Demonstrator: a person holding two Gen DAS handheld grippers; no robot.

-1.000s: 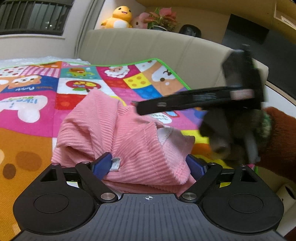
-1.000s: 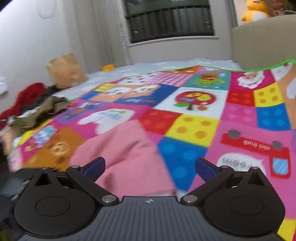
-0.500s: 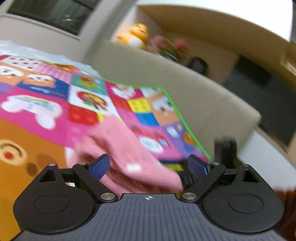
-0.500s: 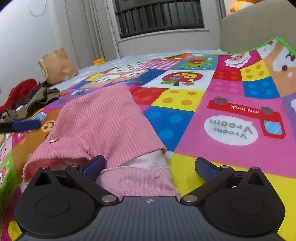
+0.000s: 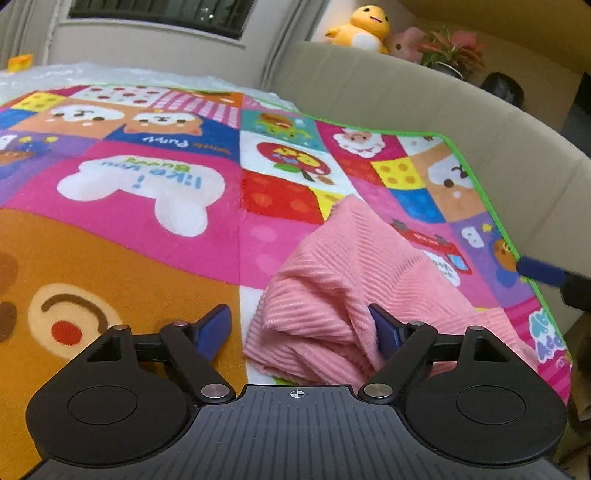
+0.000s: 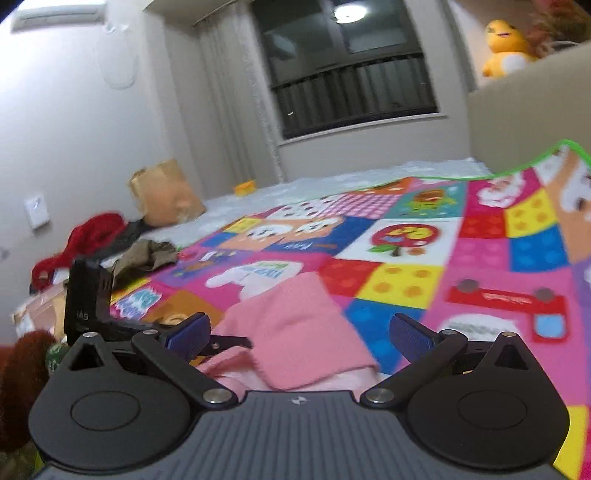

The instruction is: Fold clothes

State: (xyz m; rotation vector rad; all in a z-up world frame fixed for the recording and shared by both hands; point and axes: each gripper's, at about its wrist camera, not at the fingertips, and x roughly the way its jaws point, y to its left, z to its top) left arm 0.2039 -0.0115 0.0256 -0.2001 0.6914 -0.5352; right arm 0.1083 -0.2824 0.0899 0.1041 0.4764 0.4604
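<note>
A pink ribbed garment (image 5: pixel 332 280) lies bunched in folds on the colourful play mat (image 5: pixel 147 229), near the mat's green-edged right side. My left gripper (image 5: pixel 299 326) is open just in front of it; its right finger touches a fold and its left finger is over bare mat. In the right wrist view the same pink garment (image 6: pixel 295 332) lies between the open fingers of my right gripper (image 6: pixel 299 334), not pinched. The left gripper (image 6: pixel 88 306) shows at that view's left, with a brown sleeve (image 6: pixel 22 369) below it. One blue finger (image 5: pixel 539 269) of the right gripper pokes in at the right.
A beige sofa back (image 5: pixel 406 96) borders the mat, with plush toys (image 5: pixel 369 26) on the ledge behind. A heap of red and olive clothes (image 6: pixel 110 243) and a paper bag (image 6: pixel 166 192) sit at the mat's far left by the wall.
The left gripper drew back and to the left off the garment, which dropped onto the mat. The right gripper left the left view's centre and tilted upward.
</note>
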